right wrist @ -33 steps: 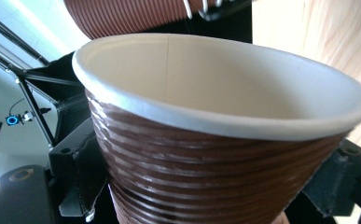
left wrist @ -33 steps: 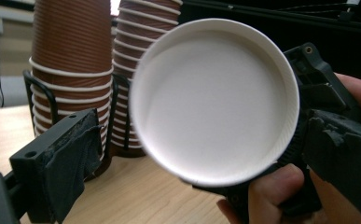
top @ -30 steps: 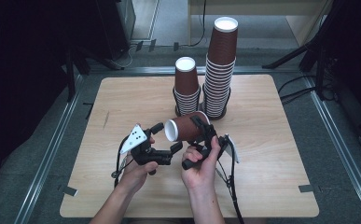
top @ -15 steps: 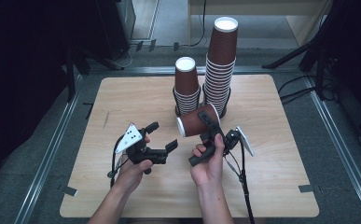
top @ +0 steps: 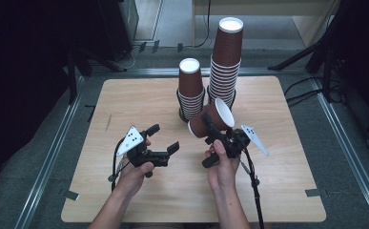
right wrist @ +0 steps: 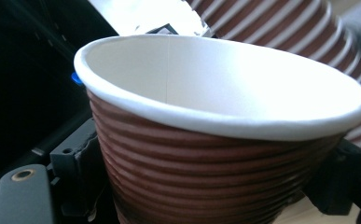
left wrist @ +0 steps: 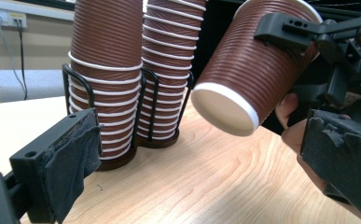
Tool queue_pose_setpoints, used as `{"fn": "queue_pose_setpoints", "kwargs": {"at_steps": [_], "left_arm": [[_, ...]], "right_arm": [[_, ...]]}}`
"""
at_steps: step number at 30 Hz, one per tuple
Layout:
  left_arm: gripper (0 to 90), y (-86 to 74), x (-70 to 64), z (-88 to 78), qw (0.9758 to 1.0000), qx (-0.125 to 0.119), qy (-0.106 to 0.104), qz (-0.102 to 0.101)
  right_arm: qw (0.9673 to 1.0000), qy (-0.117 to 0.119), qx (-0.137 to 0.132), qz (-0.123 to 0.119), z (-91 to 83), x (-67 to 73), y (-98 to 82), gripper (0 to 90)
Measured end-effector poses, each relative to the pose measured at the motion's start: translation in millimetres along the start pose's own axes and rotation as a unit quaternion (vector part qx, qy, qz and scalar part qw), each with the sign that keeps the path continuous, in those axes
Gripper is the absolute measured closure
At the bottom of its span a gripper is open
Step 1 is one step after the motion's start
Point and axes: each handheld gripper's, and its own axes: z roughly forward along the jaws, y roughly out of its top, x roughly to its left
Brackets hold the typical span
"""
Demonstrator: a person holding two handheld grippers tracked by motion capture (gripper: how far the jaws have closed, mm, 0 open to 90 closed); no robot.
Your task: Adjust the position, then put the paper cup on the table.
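Right gripper clenched on a ribbed brown paper cup.
The cup hangs tilted just before the short cup stack; left gripper released, gaping nearby.

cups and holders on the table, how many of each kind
cup stacks: 2, the short stack and the tall stack
loose cup: 1, clamped in the right gripper, off the table
wire holders: 2, the left holder and the right holder, one round each stack
total: 5
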Motion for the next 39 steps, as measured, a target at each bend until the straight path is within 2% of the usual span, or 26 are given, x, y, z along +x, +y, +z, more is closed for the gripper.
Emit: {"fn": "queue_pose_setpoints", "kwargs": {"at_steps": [1,3,4,7,10,11,16,20,22,23,26,27,30,34,38,39], "left_arm": [[0.0,0.1,0.5,-0.4,1.0000,-0.001,0.001,0.000],[0.0,-0.2,1.9,-1.4,1.0000,0.002,0.004,0.001],[0.0,-0.3,2.4,-1.6,1.0000,0.002,0.004,0.001],[0.0,-0.2,3.9,-2.4,1.0000,0.003,0.007,-0.001],[0.0,-0.1,4.9,-3.4,0.9999,0.005,0.011,0.000],[0.0,-0.3,5.5,-3.9,0.9999,0.006,0.012,-0.001],[0.0,-1.4,10.0,-8.0,0.9997,0.011,0.020,-0.001],[0.0,-1.5,14.2,-10.3,0.9996,0.010,0.027,-0.004],[0.0,-1.8,15.8,-10.9,0.9995,0.010,0.029,-0.005],[0.0,-2.1,16.5,-11.1,0.9995,0.011,0.031,-0.006],[0.0,-3.8,19.4,-12.0,0.9993,0.014,0.035,-0.007],[0.0,-4.3,20.2,-12.2,0.9992,0.015,0.036,-0.007],[0.0,-5.8,22.4,-13.2,0.9989,0.019,0.041,-0.009],[0.0,-6.0,24.6,-15.6,0.9987,0.020,0.046,-0.008],[0.0,-7.2,27.4,-19.2,0.9984,0.021,0.051,-0.011],[0.0,-8.4,28.9,-20.8,0.9982,0.025,0.054,-0.009]], "right_arm": [[0.9996,-0.005,-0.002,-0.027,-0.1,2.0,1.3,14.7],[0.9977,-0.012,-0.006,-0.066,-0.1,4.3,2.6,14.5],[0.9956,-0.017,-0.007,-0.092,0.2,5.5,3.1,14.5],[0.9892,-0.025,-0.013,-0.144,1.3,6.4,2.4,14.3],[0.9825,-0.034,-0.016,-0.182,2.5,5.5,0.7,14.2],[0.9793,-0.039,-0.016,-0.198,3.3,4.5,0.1,14.3],[0.9717,-0.049,-0.010,-0.231,4.6,-1.3,1.6,14.1],[0.9693,-0.054,-0.007,-0.240,5.0,-5.9,3.2,14.1],[0.9667,-0.061,-0.009,-0.248,5.7,-8.9,4.0,14.1],[0.9648,-0.063,-0.011,-0.255,6.1,-10.0,4.2,14.1],[0.9550,-0.078,-0.013,-0.286,7.9,-15.5,4.9,14.1],[0.9529,-0.082,-0.010,-0.292,8.0,-18.3,5.8,14.0],[0.9489,-0.091,-0.009,-0.302,8.8,-24.9,7.5,14.0],[0.9410,-0.104,-0.008,-0.322,10.4,-33.3,9.1,13.8],[0.9348,-0.118,-0.006,-0.335,12.3,-42.9,11.1,13.7],[0.9322,-0.123,-0.005,-0.340,13.1,-46.0,11.9,13.7]]}}
